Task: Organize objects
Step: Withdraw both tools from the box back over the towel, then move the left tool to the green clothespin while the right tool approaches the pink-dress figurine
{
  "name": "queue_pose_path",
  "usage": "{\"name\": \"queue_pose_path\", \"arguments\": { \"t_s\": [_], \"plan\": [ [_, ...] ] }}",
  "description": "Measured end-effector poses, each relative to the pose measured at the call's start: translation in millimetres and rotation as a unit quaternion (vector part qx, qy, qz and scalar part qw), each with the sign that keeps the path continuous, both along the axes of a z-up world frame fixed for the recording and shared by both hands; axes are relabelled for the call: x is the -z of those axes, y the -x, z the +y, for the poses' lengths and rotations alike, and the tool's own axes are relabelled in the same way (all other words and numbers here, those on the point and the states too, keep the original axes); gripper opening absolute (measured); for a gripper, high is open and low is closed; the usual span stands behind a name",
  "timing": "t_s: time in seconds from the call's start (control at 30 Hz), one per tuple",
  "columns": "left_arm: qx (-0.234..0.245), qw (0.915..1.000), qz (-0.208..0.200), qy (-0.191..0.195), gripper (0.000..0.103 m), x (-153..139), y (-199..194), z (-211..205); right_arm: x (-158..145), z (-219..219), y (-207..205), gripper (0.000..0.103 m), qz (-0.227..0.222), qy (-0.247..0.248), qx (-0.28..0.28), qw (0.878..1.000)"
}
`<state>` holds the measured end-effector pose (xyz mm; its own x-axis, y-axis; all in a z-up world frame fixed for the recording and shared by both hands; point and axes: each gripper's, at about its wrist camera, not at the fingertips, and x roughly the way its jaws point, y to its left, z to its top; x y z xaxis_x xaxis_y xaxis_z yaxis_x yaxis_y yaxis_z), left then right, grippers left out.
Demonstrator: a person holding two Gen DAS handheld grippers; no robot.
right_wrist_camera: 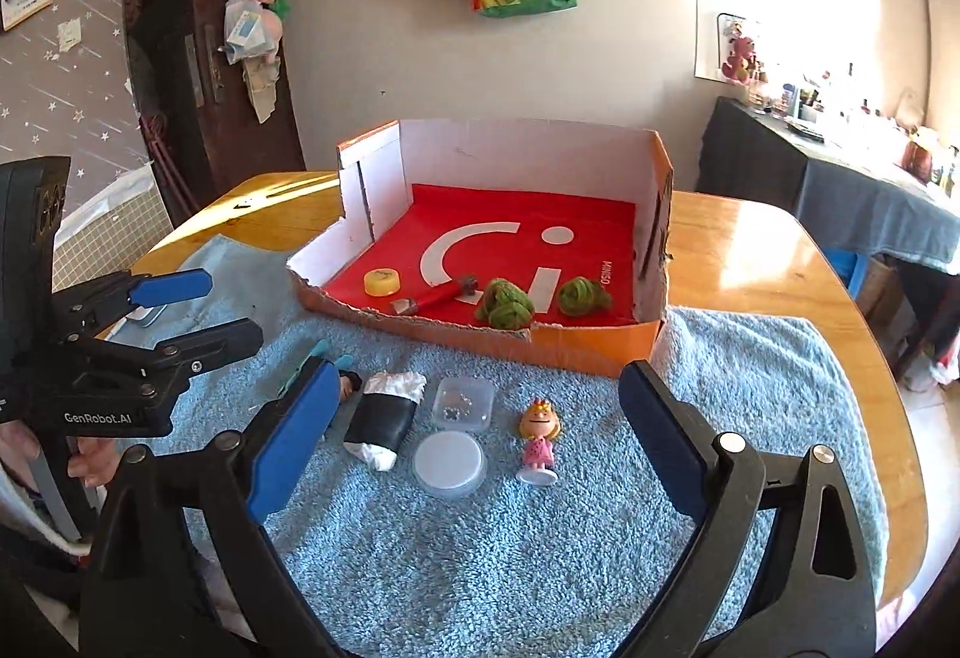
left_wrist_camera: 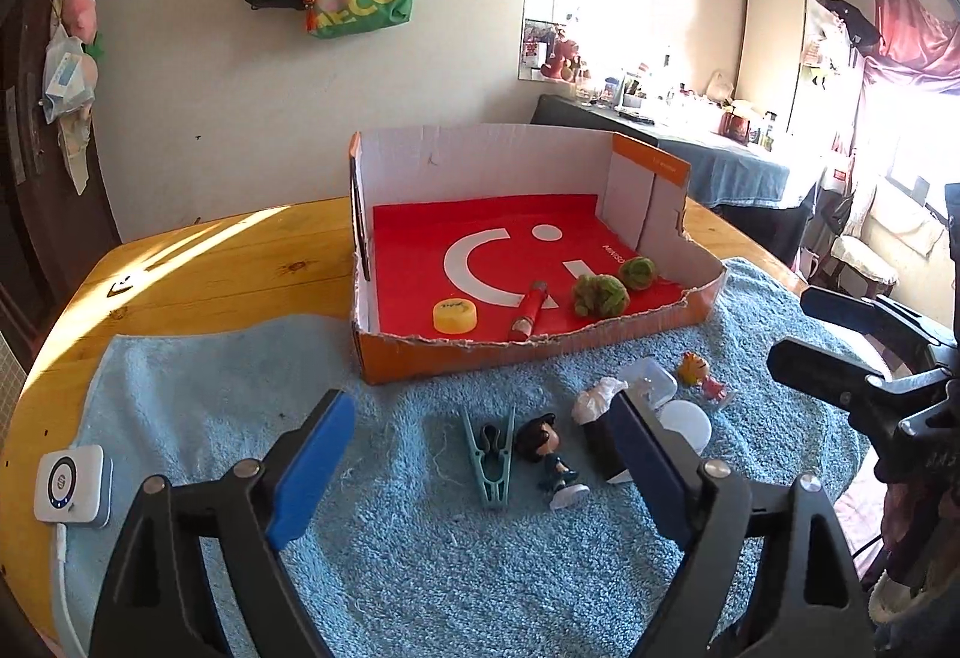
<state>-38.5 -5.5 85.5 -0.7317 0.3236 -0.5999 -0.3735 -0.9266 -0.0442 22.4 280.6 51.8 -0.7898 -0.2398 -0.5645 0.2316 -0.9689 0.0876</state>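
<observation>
Left wrist view: my left gripper [left_wrist_camera: 480, 454] hangs spread wide and empty over the fluffy blue towel [left_wrist_camera: 180, 388]. Between its blue pads lie a ribbed teal clothespin [left_wrist_camera: 495, 457] and a glossy dark-haired figurine [left_wrist_camera: 549, 457] on its side. Beyond, the torn cardboard box [left_wrist_camera: 528, 352] holds a yellow cap [left_wrist_camera: 454, 316], a red tube [left_wrist_camera: 529, 311] and two fuzzy green balls [left_wrist_camera: 600, 295].

Right wrist view: my right gripper [right_wrist_camera: 474, 442] is also wide open, holding nothing. A pink-dressed figurine [right_wrist_camera: 536, 445] stands upright near a round frosted lid [right_wrist_camera: 450, 463], a clear square container [right_wrist_camera: 464, 403] and a black roll [right_wrist_camera: 382, 421] with white crumpled ends.
</observation>
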Motion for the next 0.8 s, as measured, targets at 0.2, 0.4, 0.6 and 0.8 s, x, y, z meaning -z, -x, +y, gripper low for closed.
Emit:
{"name": "queue_pose_path", "arguments": {
  "t_s": [0.2,0.4,0.6,0.8],
  "plan": [
    [-0.008,0.9999,-0.006,-0.008,0.093,13.9,-8.3,-2.1,18.0,5.9,-8.9,0.095,0.007,0.010,0.019,1.000],
    [-0.016,0.9995,-0.022,-0.015,0.093,28.5,-11.5,-2.8,34.3,5.4,-12.4,0.095,-0.001,0.007,0.029,1.000],
    [-0.023,0.9990,-0.036,-0.013,0.093,42.0,-13.6,-0.2,46.9,5.8,-14.8,0.095,-0.008,0.011,0.036,0.999],
    [-0.022,0.9982,-0.053,-0.019,0.093,49.8,-11.6,-0.7,57.5,6.4,-14.2,0.096,-0.021,0.014,0.037,0.999]
  ]
}}
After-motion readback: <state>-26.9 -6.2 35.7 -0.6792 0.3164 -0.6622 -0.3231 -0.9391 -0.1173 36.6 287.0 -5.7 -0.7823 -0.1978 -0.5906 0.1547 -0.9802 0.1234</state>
